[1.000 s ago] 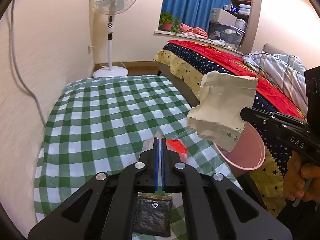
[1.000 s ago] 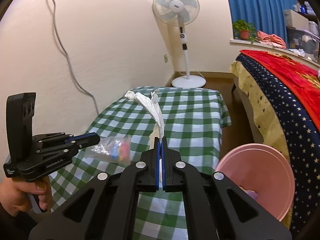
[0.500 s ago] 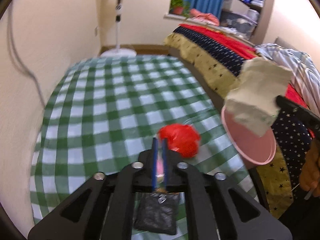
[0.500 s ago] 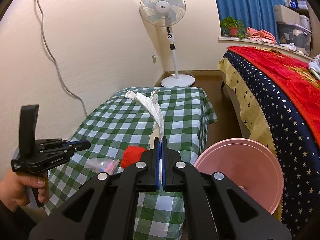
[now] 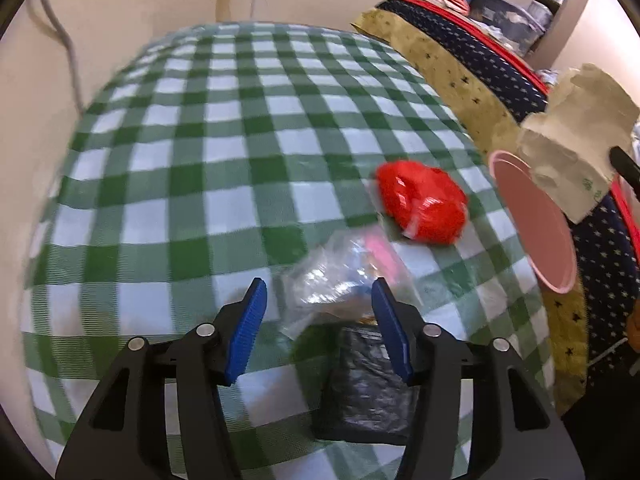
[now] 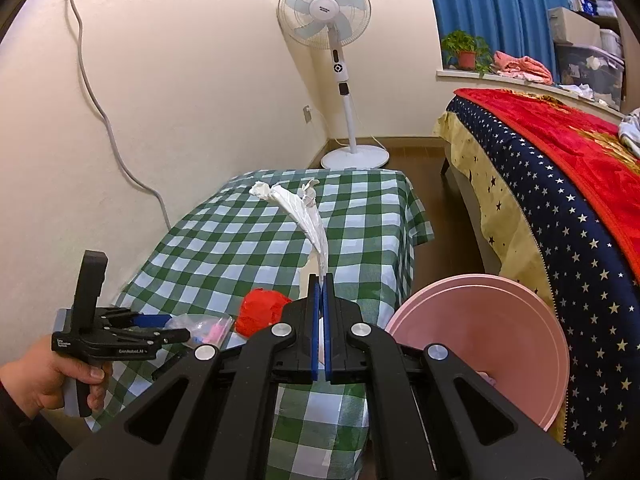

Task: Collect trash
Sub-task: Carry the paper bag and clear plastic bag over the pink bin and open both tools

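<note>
My left gripper (image 5: 318, 322) is open just above the green checked table (image 5: 224, 128), its blue pads either side of a clear plastic bag (image 5: 340, 280) lying there. A crumpled red wrapper (image 5: 422, 206) lies beyond it and a black packet (image 5: 366, 384) just below the jaws. My right gripper (image 6: 321, 332) is shut on a white crumpled paper (image 6: 308, 216), also seen in the left wrist view (image 5: 572, 160), held beside the pink bin (image 6: 480, 344). The left gripper (image 6: 160, 330) shows there next to the clear bag (image 6: 204, 326) and the red wrapper (image 6: 260, 312).
The pink bin (image 5: 532, 224) stands off the table's right edge, against a bed with a starred cover (image 6: 560, 208). A standing fan (image 6: 332, 40) and a wall cable (image 6: 100, 112) are behind the table. Something pale lies inside the bin.
My left gripper has opened and dropped toward the table; the clear bag it held now lies between its pads. The right gripper still holds the white paper, shifted slightly.
</note>
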A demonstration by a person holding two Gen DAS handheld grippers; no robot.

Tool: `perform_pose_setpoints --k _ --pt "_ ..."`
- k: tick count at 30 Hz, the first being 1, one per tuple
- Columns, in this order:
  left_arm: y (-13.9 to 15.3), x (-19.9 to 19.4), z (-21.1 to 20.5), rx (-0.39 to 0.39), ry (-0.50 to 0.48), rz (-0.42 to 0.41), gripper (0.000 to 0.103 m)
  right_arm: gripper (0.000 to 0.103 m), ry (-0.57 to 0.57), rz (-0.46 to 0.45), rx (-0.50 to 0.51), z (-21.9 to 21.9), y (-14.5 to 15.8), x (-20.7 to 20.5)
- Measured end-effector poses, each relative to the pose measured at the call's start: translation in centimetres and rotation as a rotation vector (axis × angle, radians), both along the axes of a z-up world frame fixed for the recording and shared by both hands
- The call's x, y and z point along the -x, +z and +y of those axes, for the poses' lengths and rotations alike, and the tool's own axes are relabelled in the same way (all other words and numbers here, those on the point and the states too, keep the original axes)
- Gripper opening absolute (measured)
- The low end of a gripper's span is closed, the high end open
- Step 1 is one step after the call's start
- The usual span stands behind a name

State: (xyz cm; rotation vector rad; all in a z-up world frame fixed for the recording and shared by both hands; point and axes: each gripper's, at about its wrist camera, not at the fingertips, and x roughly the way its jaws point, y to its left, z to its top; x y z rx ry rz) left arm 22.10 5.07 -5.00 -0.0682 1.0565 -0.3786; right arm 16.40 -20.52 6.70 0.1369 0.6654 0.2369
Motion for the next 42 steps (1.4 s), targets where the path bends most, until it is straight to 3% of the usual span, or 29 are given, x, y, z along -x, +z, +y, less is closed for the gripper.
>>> perform_pose_setpoints --k 1,4,5,14,26,42 --pt "0.1 0.0 -0.3 -0.007 -0.008 -0.005 0.026 0.002 -0.001 0.001 0.0 0.0 0.0 0.0" --pt "1.0 0.3 -0.9 -0.019 -0.032 -0.045 0.016 0.002 -0.005 0.002 0.0 0.0 -0.1 -0.2" --pt "1.4 0.4 -1.1 -0.026 -0.038 -0.064 0.006 0.002 -0.006 0.002 0.0 0.0 -0.1 -0.2" --pt "4.5 1.1 -1.6 -0.052 -0.036 -0.183 0.005 0.002 -0.007 -0.002 0.008 -0.3 0.0 0.1" --pt "8.0 1.9 -3.2 -0.005 -0.038 -0.314 0.005 0.002 -0.03 -0.007 0.01 -1.6 0.4 1.0" --pt "9.1 1.3 -10.0 0.05 -0.136 -0.342 0.005 0.002 -0.097 0.009 0.013 -5.7 -0.3 1.4"
